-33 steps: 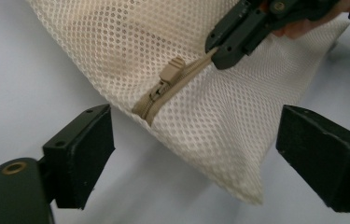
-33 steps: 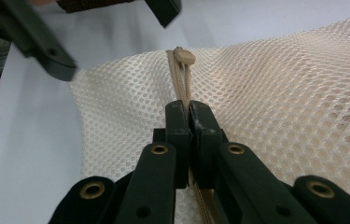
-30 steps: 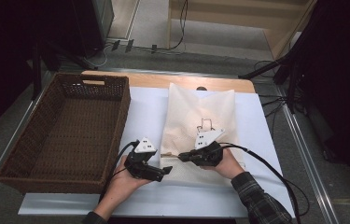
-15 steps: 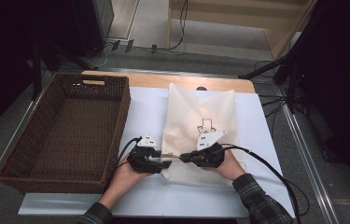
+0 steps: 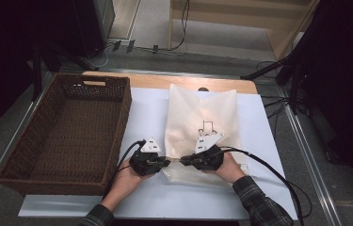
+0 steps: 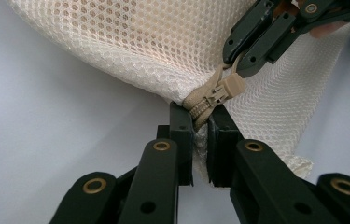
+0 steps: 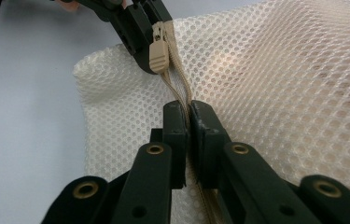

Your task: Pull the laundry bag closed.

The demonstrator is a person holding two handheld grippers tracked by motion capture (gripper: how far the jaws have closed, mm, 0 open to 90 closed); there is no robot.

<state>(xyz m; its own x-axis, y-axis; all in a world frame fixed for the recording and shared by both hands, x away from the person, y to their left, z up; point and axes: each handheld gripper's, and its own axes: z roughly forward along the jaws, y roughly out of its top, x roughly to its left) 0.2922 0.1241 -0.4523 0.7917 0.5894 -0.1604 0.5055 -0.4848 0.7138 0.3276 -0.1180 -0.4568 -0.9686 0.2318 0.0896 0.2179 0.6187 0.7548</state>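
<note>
A cream mesh bag [image 5: 202, 117] lies flat on the white table [image 5: 146, 113]. Its beige zipper runs along the near edge, with the zipper pull [image 6: 231, 85] [image 7: 157, 53] at the near left corner. My left gripper [image 5: 167, 161] [image 6: 199, 116] has just been closing and now pinches that corner of the bag at the zipper's end. My right gripper [image 5: 183, 161] [image 7: 190, 109] faces it tip to tip and is shut on the zipper tape just beyond the pull. Each one appears in the other's view, the right gripper [image 6: 240, 60] and the left gripper [image 7: 151, 37].
A large brown wicker basket [image 5: 117, 117] stands with nothing in it on the left of the table, close to my left hand. Black cables trail from both grippers toward the table's near edge. A wooden strip borders the far side.
My left gripper has slid right to the bag's near left corner and its jaws have closed on it. The right gripper has stayed put.
</note>
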